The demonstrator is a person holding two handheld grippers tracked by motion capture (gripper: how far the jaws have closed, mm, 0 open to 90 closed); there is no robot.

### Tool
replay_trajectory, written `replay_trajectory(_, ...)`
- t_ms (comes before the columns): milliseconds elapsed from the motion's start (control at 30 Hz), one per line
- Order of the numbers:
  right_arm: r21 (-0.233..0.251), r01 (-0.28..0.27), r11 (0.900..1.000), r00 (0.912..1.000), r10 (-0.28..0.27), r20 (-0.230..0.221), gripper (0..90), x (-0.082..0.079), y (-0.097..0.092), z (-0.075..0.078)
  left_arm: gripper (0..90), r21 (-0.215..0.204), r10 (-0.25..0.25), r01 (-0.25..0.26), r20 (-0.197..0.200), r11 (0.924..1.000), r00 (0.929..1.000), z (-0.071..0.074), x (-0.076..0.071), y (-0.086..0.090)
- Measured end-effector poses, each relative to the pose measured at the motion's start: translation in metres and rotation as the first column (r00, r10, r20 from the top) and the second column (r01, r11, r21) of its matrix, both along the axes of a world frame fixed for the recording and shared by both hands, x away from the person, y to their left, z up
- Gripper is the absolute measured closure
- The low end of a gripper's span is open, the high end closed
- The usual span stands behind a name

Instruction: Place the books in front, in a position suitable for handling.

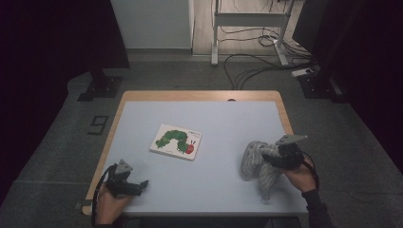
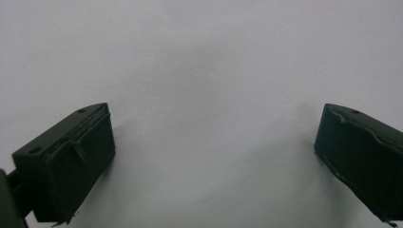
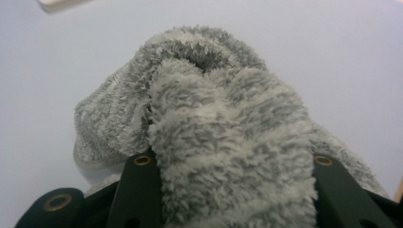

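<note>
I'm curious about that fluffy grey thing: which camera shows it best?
The right gripper view: the grey towel sits close up, bunched between the right gripper jaws, its fuzzy pile plain. The high view shows the whole towel, small and dim, hanging from that gripper onto the table. The left gripper view looks at bare table.

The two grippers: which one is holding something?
The right gripper, at the table's right side, is shut on the grey fluffy cloth. The left gripper stands open with nothing between its jaws.
</note>
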State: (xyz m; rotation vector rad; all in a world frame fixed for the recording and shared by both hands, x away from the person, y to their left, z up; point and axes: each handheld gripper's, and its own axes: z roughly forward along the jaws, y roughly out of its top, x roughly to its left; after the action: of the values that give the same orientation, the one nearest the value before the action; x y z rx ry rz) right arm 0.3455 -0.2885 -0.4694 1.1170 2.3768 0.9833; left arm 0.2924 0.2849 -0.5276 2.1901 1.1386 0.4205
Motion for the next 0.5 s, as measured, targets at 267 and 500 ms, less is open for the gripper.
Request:
replay_trajectory(267,-0.006,0.026,0.9997,0.9979,-0.026,-0.06,53.1,0.002,-0.006,-0.041,0.0,-0.001,0.0,0.0,-0.001,1.0,1.0,0.0,0.0,0.0)
replay_trajectory(500,-0.03,0.049,0.9983,0.997,-0.051,-0.058,27.1,0.001,-0.009,-0.04,0.0,0.002,-0.001,0.001,-0.004,1.0,1.0,0.001,0.0,0.0)
